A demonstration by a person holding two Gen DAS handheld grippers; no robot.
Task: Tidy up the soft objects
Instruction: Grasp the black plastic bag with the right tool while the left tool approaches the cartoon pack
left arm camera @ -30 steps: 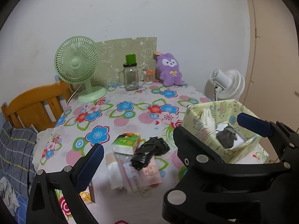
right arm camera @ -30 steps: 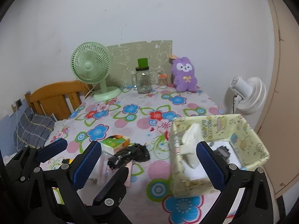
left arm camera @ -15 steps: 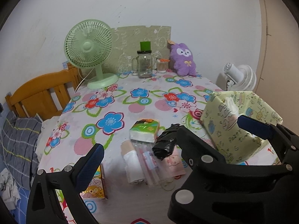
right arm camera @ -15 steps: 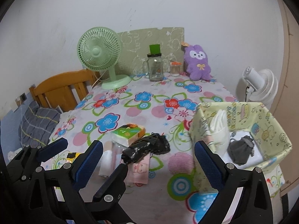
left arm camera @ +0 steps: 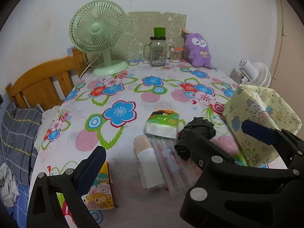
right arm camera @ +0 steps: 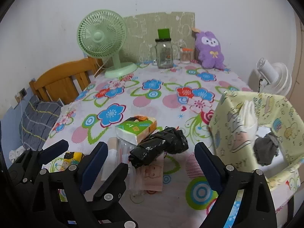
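Both grippers' fingers spread wide above the black bag (right arm camera: 158, 147) beside the storage box (right arm camera: 224, 133)

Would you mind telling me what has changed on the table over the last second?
Both cameras have dropped and closed in on the pile: the black bag, tissue pack and yellow-green bin look larger. The left gripper and right gripper stay open and empty. Nothing on the flowered tablecloth has shifted.

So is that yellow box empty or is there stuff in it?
Not empty. The yellow box is open on top, and a grey cloth and a white item sit inside.
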